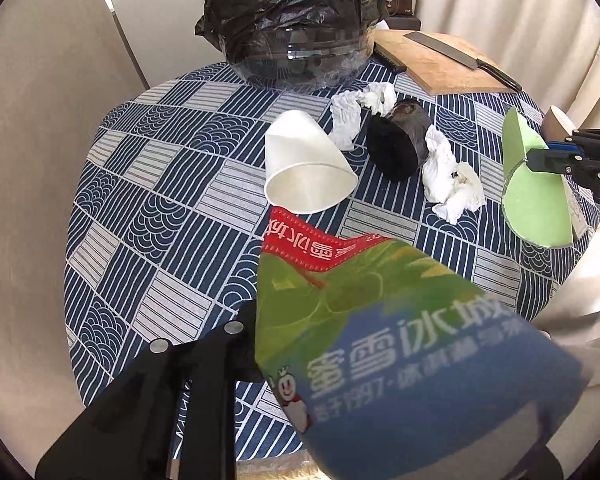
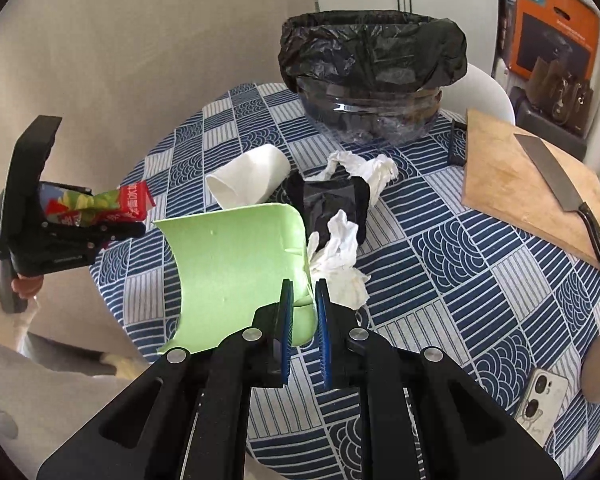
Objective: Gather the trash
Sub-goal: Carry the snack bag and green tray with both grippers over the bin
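The left gripper (image 2: 128, 229) hangs above the table's left edge, pointing steeply down, its jaws clamped on a crushed carton (image 1: 380, 340). A hand (image 2: 24, 284) grips its black handle from below. The right gripper (image 2: 303, 312) is also tilted downward over the table, its blue pads (image 2: 287, 320) pinched on the edge of a green sheet (image 2: 236, 272) that it holds off the cloth.

There is one round bin lined with a black plastic bag (image 2: 374, 80). One white paper cup (image 1: 306, 168) lies on its side. I count three crumpled white tissues (image 1: 452, 186). There is one squashed green, blue and red drink cup (image 1: 380, 340), one curved light green foam piece (image 2: 236, 272), one black lump (image 1: 398, 142), one wooden cutting board (image 2: 512, 188), one steel knife (image 2: 556, 184) and one white phone (image 2: 542, 410).
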`<move>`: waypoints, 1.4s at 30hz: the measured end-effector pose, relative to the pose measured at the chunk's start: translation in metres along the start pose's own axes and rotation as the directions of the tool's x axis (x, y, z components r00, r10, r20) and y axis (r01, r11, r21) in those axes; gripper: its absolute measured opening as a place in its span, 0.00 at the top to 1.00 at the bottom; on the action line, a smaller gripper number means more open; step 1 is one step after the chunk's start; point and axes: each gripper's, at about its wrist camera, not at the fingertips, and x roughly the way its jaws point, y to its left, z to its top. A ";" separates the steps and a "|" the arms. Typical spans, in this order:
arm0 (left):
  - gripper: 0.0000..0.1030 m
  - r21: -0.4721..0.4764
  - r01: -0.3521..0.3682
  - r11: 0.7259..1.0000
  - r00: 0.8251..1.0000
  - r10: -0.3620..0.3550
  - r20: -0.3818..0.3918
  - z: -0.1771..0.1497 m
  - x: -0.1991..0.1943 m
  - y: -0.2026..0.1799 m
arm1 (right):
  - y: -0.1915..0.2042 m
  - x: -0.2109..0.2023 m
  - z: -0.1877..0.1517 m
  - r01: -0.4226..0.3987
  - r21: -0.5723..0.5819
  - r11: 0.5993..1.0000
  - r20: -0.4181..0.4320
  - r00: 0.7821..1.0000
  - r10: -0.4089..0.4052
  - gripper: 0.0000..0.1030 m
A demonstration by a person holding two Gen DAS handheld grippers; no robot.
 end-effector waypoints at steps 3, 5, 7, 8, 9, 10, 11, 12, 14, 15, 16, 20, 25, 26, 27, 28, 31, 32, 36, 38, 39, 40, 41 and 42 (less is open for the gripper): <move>0.78 0.012 -0.002 1.000 0.999 0.001 0.039 0.017 -0.012 0.007 | -0.004 -0.015 0.017 -0.001 0.003 1.000 0.041 0.999 0.001 0.90; 0.78 0.018 0.011 1.000 0.997 -0.012 0.075 0.030 -0.021 0.011 | -0.009 -0.023 0.027 -0.030 0.022 0.999 0.057 0.998 0.029 0.90; 0.79 0.036 0.015 0.999 0.993 -0.019 0.118 0.042 -0.031 0.013 | -0.014 -0.032 0.038 -0.052 0.040 0.998 0.080 0.996 0.048 0.90; 0.79 0.046 0.000 0.999 0.990 -0.006 0.141 0.048 -0.036 0.014 | -0.017 -0.037 0.043 -0.061 0.046 0.997 0.091 0.994 0.056 0.90; 0.78 0.057 -0.009 0.998 0.988 0.000 0.157 0.054 -0.041 0.013 | -0.019 -0.042 0.048 -0.060 0.049 0.997 0.102 0.993 0.055 0.90; 0.78 0.068 -0.025 0.997 0.985 0.013 0.173 0.060 -0.045 0.013 | -0.021 -0.047 0.054 -0.058 0.052 0.997 0.113 0.992 0.052 0.90; 0.78 0.075 -0.041 0.996 0.982 0.026 0.188 0.065 -0.049 0.013 | -0.022 -0.051 0.059 -0.055 0.052 0.997 0.122 0.991 0.048 0.90; 0.78 0.081 -0.042 0.996 0.980 0.025 0.196 0.070 -0.051 0.014 | -0.023 -0.056 0.064 -0.044 0.050 0.998 0.132 0.991 0.037 0.90; 0.78 0.087 -0.048 0.995 0.977 0.029 0.212 0.079 -0.056 0.016 | -0.025 -0.063 0.073 -0.010 0.039 0.999 0.147 0.989 0.004 0.90; 0.78 0.092 -0.047 0.995 0.976 0.026 0.218 0.082 -0.058 0.017 | -0.027 -0.067 0.078 0.000 0.036 0.999 0.157 0.988 -0.006 0.90; 0.78 0.098 -0.043 0.994 0.975 0.020 0.223 0.086 -0.060 0.018 | -0.028 -0.072 0.082 0.007 0.035 0.999 0.168 0.986 -0.013 0.90; 0.78 0.133 -0.052 0.990 0.969 0.018 0.245 0.101 -0.069 0.022 | -0.035 -0.084 0.100 0.032 0.032 0.999 0.210 0.977 -0.038 0.90; 0.78 0.160 -0.030 0.987 0.963 -0.014 0.268 0.123 -0.076 0.029 | -0.043 -0.091 0.122 0.049 0.032 0.998 0.244 0.968 -0.055 0.90; 0.78 0.168 -0.019 0.986 0.961 -0.028 0.274 0.128 -0.077 0.031 | -0.045 -0.090 0.127 0.047 0.033 0.998 0.245 0.968 -0.053 0.90; 0.78 0.173 -0.008 0.985 0.960 -0.041 0.276 0.133 -0.076 0.033 | -0.048 -0.089 0.132 0.040 0.038 0.998 0.249 0.967 -0.048 0.90; 0.78 0.171 -0.005 0.985 0.961 -0.043 0.275 0.140 -0.074 0.036 | -0.051 -0.088 0.136 0.027 0.048 0.998 0.257 0.966 -0.039 0.90; 0.78 0.170 -0.003 0.985 0.957 -0.046 0.287 0.160 -0.069 0.045 | -0.060 -0.085 0.153 -0.026 0.072 0.997 0.273 0.962 0.006 0.90; 0.78 0.167 0.005 0.986 0.954 -0.055 0.294 0.165 -0.067 0.048 | -0.062 -0.083 0.159 -0.036 0.073 0.997 0.280 0.960 0.014 0.90; 0.78 0.150 0.041 0.988 0.945 -0.087 0.315 0.187 -0.058 0.059 | -0.071 -0.072 0.187 -0.060 0.068 0.996 0.285 0.958 0.038 0.90; 0.78 0.152 0.062 0.986 0.941 -0.108 0.320 0.196 -0.053 0.062 | -0.074 -0.062 0.200 -0.034 0.048 0.998 0.276 0.961 0.019 0.90; 0.78 0.155 0.068 0.986 0.940 -0.115 0.322 0.200 -0.050 0.062 | -0.076 -0.056 0.207 -0.028 0.040 0.999 0.269 0.963 0.016 0.90; 0.77 0.161 0.076 0.984 0.939 -0.125 0.319 0.204 -0.046 0.063 | -0.079 -0.050 0.213 -0.024 0.037 0.999 0.262 0.965 0.013 0.90; 0.77 0.167 0.078 0.983 0.941 -0.127 0.314 0.209 -0.042 0.063 | -0.082 -0.043 0.219 -0.026 0.036 0.999 0.256 0.967 0.016 0.90; 0.77 0.172 0.070 0.983 0.943 -0.121 0.311 0.215 -0.038 0.063 | -0.086 -0.036 0.225 -0.029 0.036 0.999 0.248 0.968 0.020 0.90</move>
